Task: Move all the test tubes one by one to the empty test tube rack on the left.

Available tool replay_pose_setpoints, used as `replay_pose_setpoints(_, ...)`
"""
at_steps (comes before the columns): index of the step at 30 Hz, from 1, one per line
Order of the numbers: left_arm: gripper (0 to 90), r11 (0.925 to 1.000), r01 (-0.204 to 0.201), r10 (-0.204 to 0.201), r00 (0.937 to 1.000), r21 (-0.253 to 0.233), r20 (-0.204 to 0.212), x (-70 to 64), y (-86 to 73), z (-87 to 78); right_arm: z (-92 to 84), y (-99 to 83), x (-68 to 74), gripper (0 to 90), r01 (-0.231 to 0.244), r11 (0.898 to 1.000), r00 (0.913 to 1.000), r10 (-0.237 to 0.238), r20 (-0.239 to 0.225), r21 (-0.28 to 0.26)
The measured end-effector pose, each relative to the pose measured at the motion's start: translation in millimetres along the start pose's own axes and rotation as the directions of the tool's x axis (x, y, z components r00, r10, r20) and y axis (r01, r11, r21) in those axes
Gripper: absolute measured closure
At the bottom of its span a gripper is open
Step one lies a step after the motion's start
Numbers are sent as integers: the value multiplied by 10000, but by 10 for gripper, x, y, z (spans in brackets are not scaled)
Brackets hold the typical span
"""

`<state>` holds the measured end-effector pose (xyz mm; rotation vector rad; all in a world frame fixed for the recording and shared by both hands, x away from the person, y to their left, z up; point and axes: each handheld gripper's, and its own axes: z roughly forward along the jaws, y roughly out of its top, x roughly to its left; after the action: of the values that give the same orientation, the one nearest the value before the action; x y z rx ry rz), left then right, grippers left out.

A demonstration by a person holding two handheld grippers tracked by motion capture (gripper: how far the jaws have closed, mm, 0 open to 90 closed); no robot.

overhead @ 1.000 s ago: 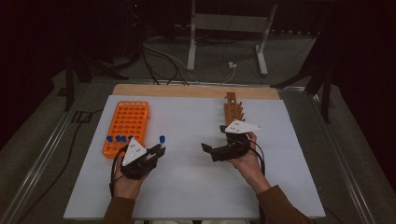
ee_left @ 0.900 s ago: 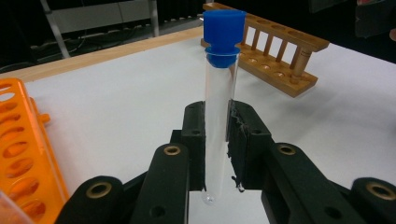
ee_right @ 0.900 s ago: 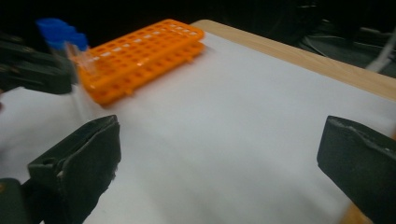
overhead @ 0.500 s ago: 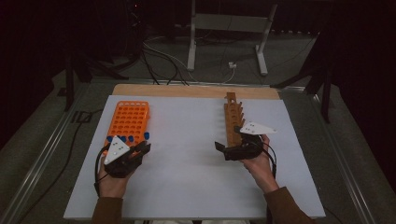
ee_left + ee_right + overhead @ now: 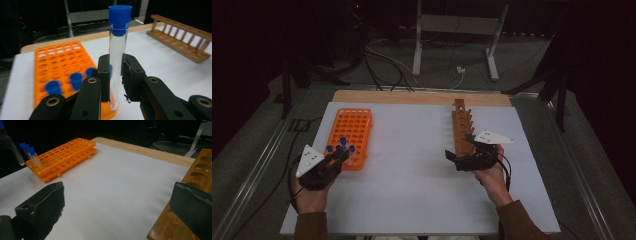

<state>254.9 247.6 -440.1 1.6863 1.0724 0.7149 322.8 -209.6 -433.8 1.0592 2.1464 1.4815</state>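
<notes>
My left gripper (image 5: pixel 116 65) is shut on a clear test tube (image 5: pixel 116 47) with a blue cap (image 5: pixel 120 15), held upright above the near edge of the orange rack (image 5: pixel 58 61). From above, the left gripper (image 5: pixel 337 157) is at the rack's near left corner (image 5: pixel 349 131). Three more blue-capped tubes (image 5: pixel 75 79) stand in the rack's near rows. The right gripper (image 5: pixel 460 150) is open with nothing between its fingers (image 5: pixel 43 207), beside the near end of the wooden rack (image 5: pixel 461 127). That wooden rack (image 5: pixel 197 176) has empty holes.
A white sheet (image 5: pixel 412 175) covers the table, with a wooden strip (image 5: pixel 412 96) along the far edge. Cables and a metal stand (image 5: pixel 452 30) are on the floor beyond. Bare sheet lies between the two racks.
My left hand has moved left, from the orange rack's near right corner to its near left corner. The right hand shifted right to the wooden rack's near end, then stayed there.
</notes>
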Motion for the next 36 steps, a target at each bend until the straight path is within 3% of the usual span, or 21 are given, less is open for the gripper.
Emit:
replay_pose_setpoints(9,782,9995,296,-306,9940,-109,-1053,161,-99,-96,-1,-4,-13,0,-38,10000,10000,38,2,-82)
replay_pose_setpoints(15,782,9988,486,-494,9830,-87,-1769,232,-169,-123,-15,3,-36,0,-91,9998,10000,91,30,-170)
replay_pose_setpoints(24,782,9977,667,-685,9656,-154,-2507,352,-228,-103,-18,5,-40,0,-68,9998,10000,68,-6,-197)
replay_pose_setpoints(30,783,9978,602,-653,9538,-264,-2933,401,-246,-11,-14,5,-28,0,9,9998,10000,-10,-52,-185)
replay_pose_setpoints(36,783,9964,841,-845,9525,-140,-2927,451,-295,95,-31,5,-32,0,26,9998,10000,-27,-34,-216)
